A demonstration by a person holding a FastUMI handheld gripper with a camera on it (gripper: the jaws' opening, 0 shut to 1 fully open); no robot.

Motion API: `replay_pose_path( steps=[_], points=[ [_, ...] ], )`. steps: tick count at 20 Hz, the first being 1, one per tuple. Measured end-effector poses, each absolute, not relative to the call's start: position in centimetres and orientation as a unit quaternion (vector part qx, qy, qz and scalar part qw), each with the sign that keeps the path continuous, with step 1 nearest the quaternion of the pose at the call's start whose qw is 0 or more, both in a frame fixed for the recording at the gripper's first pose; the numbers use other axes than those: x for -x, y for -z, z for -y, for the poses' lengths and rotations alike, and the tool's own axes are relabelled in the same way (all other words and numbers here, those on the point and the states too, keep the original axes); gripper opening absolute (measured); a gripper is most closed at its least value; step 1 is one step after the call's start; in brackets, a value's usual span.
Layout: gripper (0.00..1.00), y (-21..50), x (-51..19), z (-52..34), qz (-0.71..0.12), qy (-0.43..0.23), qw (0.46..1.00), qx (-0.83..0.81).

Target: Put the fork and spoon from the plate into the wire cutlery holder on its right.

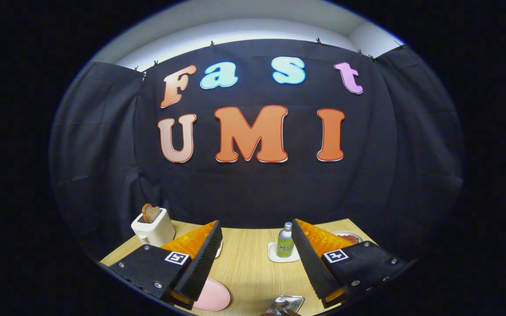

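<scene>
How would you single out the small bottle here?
Start from the wooden table and look past the open gripper, between its fingers. The bottle stands upright there on a white coaster. It alone is tall and capped; the toaster sits far left.

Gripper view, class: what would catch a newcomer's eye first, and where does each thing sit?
The open gripper spreads its two fingers over a wooden table, holding nothing. Between the fingers, beyond their tips, a small bottle stands upright on a white coaster. A white toaster with toast in its slot sits at the table's far corner beyond the left finger, and a pink plate lies beside that finger.
</scene>
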State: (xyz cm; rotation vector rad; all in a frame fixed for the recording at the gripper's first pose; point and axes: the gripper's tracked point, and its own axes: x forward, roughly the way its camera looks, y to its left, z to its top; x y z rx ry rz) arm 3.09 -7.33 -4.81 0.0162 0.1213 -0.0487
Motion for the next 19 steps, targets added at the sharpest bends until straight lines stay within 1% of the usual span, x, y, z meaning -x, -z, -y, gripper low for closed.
replay_pose_path(
  steps=[2, 7, 19],
  points=[
    [0.96, 3.4, -3.3, 7.2, -0.035, 0.023, 0.999, -0.006],
    [0.96, 1.2, -2.9, 7.4, 0.000, 0.019, 1.000, -0.015],
    [0.96, 0.6, -3.4, 6.9, 0.017, 0.002, 0.999, -0.028]
  ],
)
